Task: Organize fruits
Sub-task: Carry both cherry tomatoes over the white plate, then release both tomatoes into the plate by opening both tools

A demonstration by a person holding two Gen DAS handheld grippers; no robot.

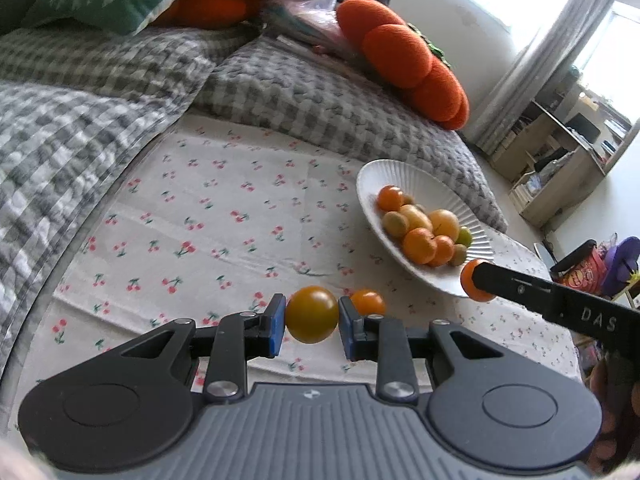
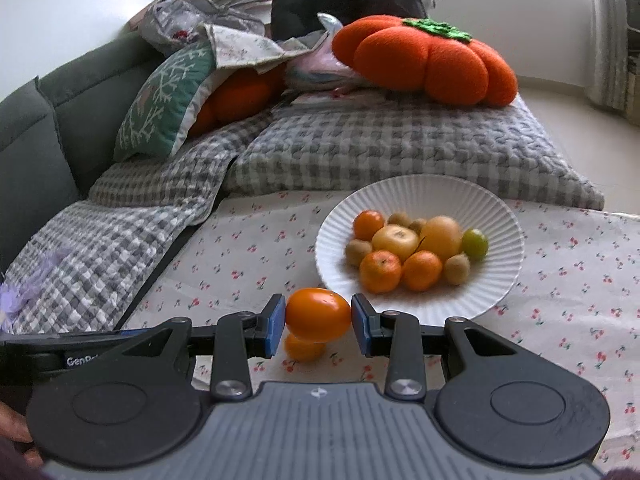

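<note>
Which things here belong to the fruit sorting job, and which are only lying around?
For the job:
- yellow-orange fruit in the left gripper
- orange fruit in the right gripper
- small orange fruit on the cloth
- white plate of fruit

Lying about:
- pumpkin cushion
- green pillow
- checked blanket

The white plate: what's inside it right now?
The white plate holds a pile of small fruits: orange, yellow, brownish and one green. Any fruit beneath or behind the pile is hidden.
</note>
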